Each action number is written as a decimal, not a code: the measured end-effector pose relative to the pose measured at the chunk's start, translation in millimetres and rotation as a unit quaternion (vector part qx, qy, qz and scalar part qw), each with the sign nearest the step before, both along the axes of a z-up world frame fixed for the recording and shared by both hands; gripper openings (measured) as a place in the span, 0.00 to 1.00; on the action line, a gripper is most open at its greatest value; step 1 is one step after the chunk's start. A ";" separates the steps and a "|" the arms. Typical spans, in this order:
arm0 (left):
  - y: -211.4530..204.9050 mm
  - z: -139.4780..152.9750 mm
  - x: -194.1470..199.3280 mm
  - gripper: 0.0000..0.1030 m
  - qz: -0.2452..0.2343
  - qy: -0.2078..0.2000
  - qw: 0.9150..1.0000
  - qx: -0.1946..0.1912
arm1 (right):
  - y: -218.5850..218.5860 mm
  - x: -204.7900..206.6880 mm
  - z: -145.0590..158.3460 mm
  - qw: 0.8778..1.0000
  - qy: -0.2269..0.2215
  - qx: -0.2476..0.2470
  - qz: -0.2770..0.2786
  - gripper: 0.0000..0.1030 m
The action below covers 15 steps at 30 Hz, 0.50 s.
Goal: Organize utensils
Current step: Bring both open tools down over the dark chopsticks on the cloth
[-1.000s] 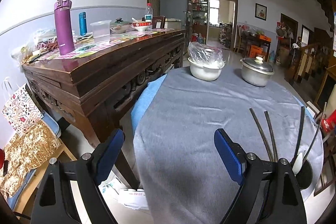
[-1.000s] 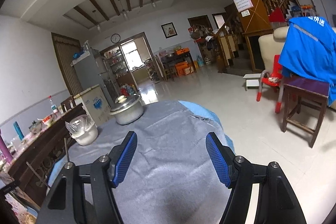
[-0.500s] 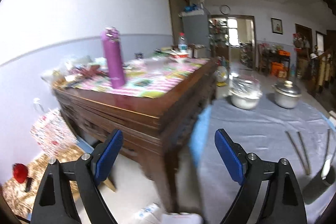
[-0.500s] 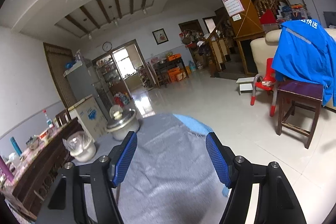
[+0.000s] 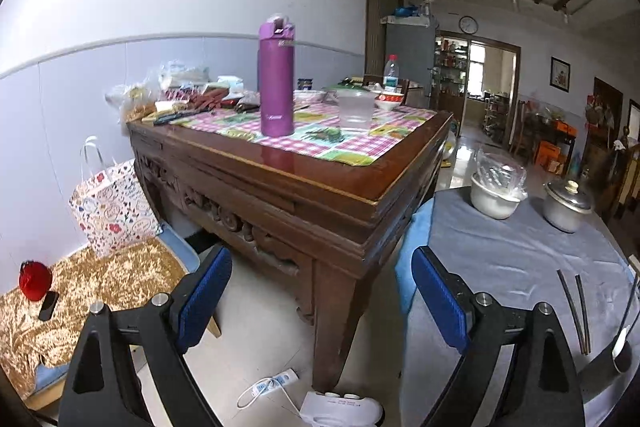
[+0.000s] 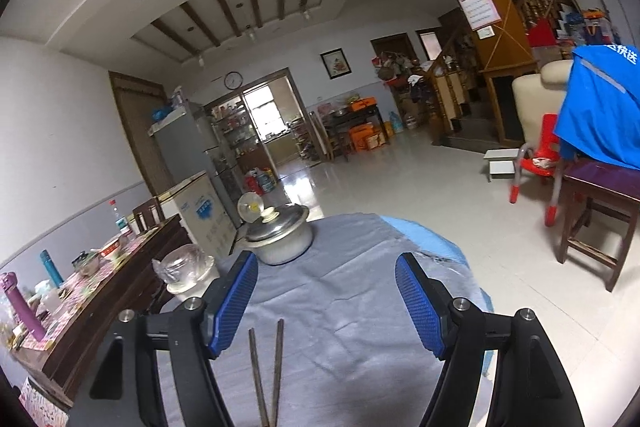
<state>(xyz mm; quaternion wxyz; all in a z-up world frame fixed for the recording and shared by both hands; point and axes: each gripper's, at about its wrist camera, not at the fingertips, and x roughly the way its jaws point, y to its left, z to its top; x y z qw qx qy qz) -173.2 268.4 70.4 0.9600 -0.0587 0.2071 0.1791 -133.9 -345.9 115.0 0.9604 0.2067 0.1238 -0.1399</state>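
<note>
A pair of dark chopsticks (image 5: 576, 311) lies on the grey cloth of the round table (image 5: 516, 259), at the right of the left wrist view. A white spoon (image 5: 619, 341) and another dark stick lie at the far right edge. My left gripper (image 5: 320, 291) is open and empty, out over the floor left of the round table. In the right wrist view the chopsticks (image 6: 266, 375) lie between and just below my right gripper (image 6: 326, 307), which is open and empty above the cloth.
A white bowl covered with plastic (image 5: 496, 193) and a lidded metal pot (image 5: 568, 205) stand at the table's far side. A carved wooden sideboard (image 5: 304, 187) with a purple flask (image 5: 276, 77) stands close to the left. A power strip (image 5: 276, 381) lies on the floor.
The left gripper swung left and away from the round table, so the sideboard now fills its view. The right gripper tipped down, bringing the chopsticks into its view.
</note>
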 end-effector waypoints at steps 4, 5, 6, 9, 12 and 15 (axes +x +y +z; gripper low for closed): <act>-24.8 12.8 -4.5 0.89 -0.034 -0.016 0.999 0.004 | -3.6 -3.8 4.8 0.999 0.000 0.026 0.019 0.72; -30.9 15.7 -5.5 0.89 -0.044 -0.018 0.999 0.001 | -5.6 -7.9 7.4 0.999 -0.002 0.032 0.024 0.72; -39.3 18.3 -5.9 0.89 -0.059 -0.019 0.998 -0.003 | -7.8 -11.1 8.7 0.999 -0.003 0.034 0.025 0.72; -66.7 22.2 -5.1 0.89 -0.093 -0.017 0.996 -0.002 | -15.5 -21.7 13.8 0.999 0.002 0.040 0.035 0.72; -96.9 19.5 2.5 0.89 -0.136 0.000 0.991 -0.005 | -28.4 -25.2 11.7 0.997 0.014 0.056 0.043 0.72; -124.4 13.1 16.8 0.89 -0.172 0.018 0.985 -0.001 | -42.1 -18.9 -2.4 0.995 0.036 0.074 0.057 0.72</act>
